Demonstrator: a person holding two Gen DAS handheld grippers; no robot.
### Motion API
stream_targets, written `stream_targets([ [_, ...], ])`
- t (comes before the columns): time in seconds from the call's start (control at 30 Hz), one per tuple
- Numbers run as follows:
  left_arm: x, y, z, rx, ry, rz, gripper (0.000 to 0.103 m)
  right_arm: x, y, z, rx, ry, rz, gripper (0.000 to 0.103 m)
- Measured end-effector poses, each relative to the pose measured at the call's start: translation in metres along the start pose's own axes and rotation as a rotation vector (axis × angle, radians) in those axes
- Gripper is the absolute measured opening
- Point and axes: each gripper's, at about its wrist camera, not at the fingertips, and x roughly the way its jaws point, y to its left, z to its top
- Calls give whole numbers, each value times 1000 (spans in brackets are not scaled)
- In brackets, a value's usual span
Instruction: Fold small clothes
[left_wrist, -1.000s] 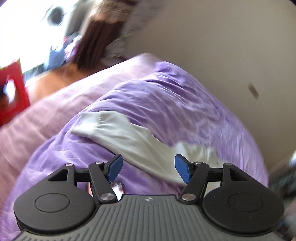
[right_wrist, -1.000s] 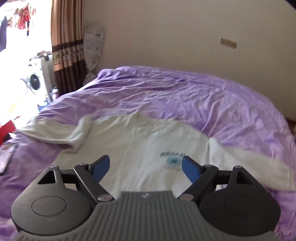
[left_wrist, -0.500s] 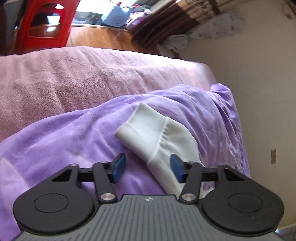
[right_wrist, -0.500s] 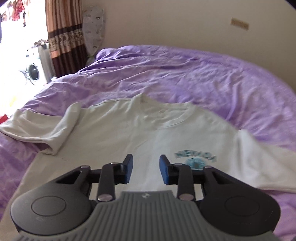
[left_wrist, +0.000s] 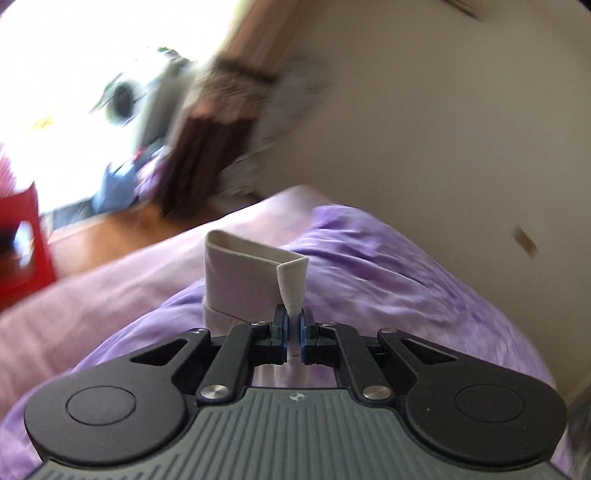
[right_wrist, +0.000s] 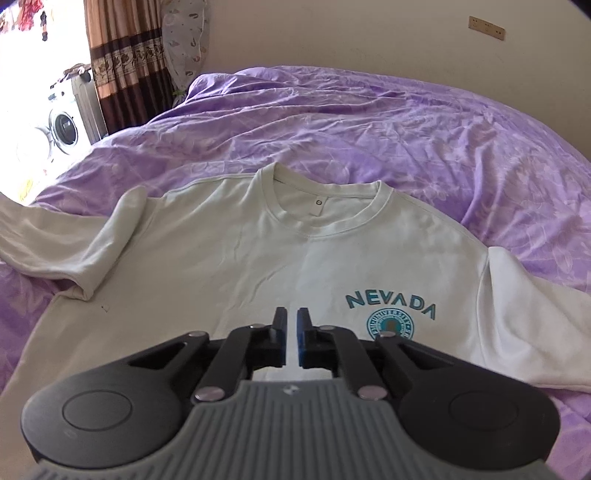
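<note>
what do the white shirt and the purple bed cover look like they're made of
White shirt: probably matte cotton jersey; ribbed neckband, soft folds, a print that sits flat. Its cuff, pinched in the left gripper, shows a ribbed knit band.
Purple bed cover: thin woven cloth with a slight sheen and fine sharp creases, perhaps cotton or a polyester blend; the pictures cannot settle which.

Each hand-held gripper (right_wrist: 291, 338): black linkage, blue pads, silver screws, grey ribbed, seemingly rubber body.
</note>
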Motion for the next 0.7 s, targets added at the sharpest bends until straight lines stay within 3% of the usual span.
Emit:
stream_targets([
  [0.2,2,-146,-37,299,18,-138,5,-25,-20,4,65,-22,-2,1],
  [0.37,34,-222,-114,473,122,-226,5,-34,-38,5,116,-45,1,1],
  [0.43,49,-241,-154,551,177,-252,5,-31,-45,2,149,-34,15,1],
  [0.57,81,-243,-224,659,315,-275,5,-16,-48,-10,178,12,38,1],
  [0.7,99,-235,-266,689,483,-336,9,5,-45,-24,204,75,78,2],
])
